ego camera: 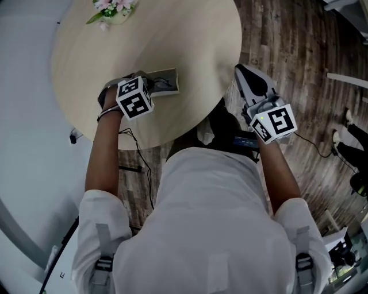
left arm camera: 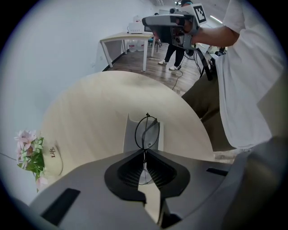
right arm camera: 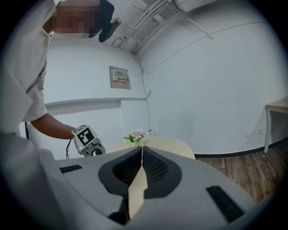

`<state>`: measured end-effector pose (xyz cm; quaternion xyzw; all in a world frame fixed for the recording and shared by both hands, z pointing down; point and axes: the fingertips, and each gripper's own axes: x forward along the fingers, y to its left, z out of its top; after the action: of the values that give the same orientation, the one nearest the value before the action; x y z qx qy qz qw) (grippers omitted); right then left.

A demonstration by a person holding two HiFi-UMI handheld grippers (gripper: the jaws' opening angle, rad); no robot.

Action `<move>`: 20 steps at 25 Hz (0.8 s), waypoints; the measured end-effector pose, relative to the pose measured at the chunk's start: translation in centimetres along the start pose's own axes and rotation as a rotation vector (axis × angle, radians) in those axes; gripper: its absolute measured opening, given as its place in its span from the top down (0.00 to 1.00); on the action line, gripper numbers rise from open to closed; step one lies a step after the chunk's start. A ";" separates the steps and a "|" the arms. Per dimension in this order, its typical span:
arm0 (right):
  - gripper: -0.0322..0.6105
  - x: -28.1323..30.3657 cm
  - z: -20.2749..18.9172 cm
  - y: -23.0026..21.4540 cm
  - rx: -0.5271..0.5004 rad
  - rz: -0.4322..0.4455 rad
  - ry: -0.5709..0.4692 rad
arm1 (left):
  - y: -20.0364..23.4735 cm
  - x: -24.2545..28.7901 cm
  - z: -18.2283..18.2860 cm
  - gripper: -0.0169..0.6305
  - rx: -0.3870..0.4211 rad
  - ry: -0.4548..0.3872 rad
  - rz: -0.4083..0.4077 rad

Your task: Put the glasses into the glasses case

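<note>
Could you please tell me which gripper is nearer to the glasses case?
Left. The left gripper hangs right over the glasses case, holding the glasses; the right gripper is off beyond the table edge, to the side.

**What I can't make out from here**

In the head view my left gripper (left arm camera: 145, 155) hides its own jaws under its marker cube (ego camera: 135, 97), which also covers the near end of the flat pale-grey glasses case (ego camera: 168, 80). The lower lens of the thin black wire-rimmed glasses (left arm camera: 147, 130) is partly hidden between the pads. The top edge clips the pink flower bunch (ego camera: 115, 7). I can't read the small wall sign (right arm camera: 119, 78).
</note>
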<state>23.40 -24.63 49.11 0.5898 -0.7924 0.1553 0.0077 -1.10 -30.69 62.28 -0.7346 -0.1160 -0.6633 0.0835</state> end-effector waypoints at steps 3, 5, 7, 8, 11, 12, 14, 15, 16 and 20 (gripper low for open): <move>0.91 0.1 -0.5 -0.7 0.008 -0.008 0.002 | 0.2 1.7 -0.9 0.92 0.033 0.059 -0.027; 0.91 0.0 -0.9 -1.0 0.011 -0.014 0.006 | 0.3 2.5 -1.2 0.92 0.039 0.082 -0.049; 0.91 -0.5 -1.1 -1.4 0.015 -0.020 0.009 | 0.2 3.1 -1.2 0.92 0.037 0.099 -0.070; 0.91 -0.7 -1.2 -1.7 0.019 -0.026 0.009 | 0.2 3.4 -1.0 0.92 0.038 0.107 -0.078; 0.91 -1.4 -1.3 -2.7 0.031 -0.047 0.010 | 0.4 4.2 -0.7 0.92 0.039 0.130 -0.105; 0.91 -1.6 -1.4 -2.9 0.033 -0.053 0.010 | 0.3 4.5 -0.6 0.92 0.038 0.135 -0.117; 0.91 -2.0 -1.5 -3.0 0.035 -0.061 0.011 | 0.0 5.0 -0.5 0.92 0.038 0.141 -0.139; 0.91 -2.1 -1.5 -3.1 0.035 -0.063 0.011 | -0.1 5.1 -0.5 0.92 0.040 0.143 -0.147; 0.91 -2.2 -1.5 -3.2 0.035 -0.066 0.011 | -0.2 5.3 -0.4 0.92 0.042 0.147 -0.152; 0.91 -2.6 -1.4 -3.3 0.038 -0.075 0.008 | -0.4 5.9 -0.4 0.92 0.047 0.156 -0.173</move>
<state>27.02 -22.69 50.77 0.6184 -0.7667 0.1722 0.0057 -1.06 -30.10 68.19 -0.6657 -0.1876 -0.7203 0.0521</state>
